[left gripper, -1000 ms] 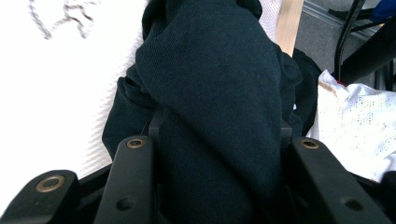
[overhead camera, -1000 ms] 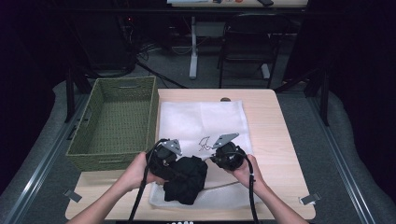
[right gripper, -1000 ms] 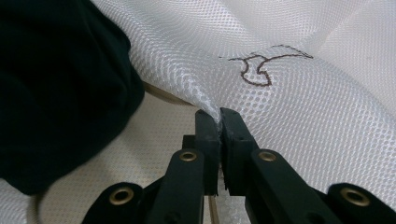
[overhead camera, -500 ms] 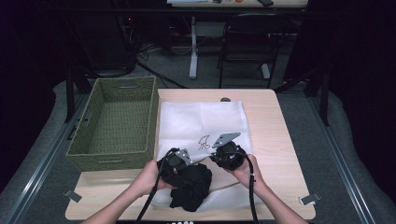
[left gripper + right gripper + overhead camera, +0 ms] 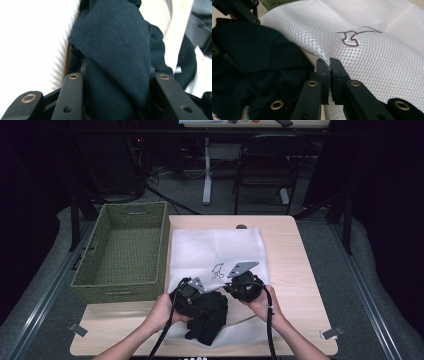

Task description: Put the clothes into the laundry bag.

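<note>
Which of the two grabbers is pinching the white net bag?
The right gripper: its fingers are shut on the edge of the white mesh bag. The left gripper holds the black garment instead.

No words or numbers can be read. The white mesh laundry bag (image 5: 372,50) bears a dark stitched squiggle (image 5: 354,37) (no letters), near its middle.

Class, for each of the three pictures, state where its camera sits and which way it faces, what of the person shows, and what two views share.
High view: above the table's near side, facing forward and down; forearms, left gripper, right gripper, green basket.
Left gripper view: on that gripper, along its jaws around the black garment.
Right gripper view: on that gripper, its jaws pinching the white mesh bag.
Shared: garment and bag show in both gripper views.
</note>
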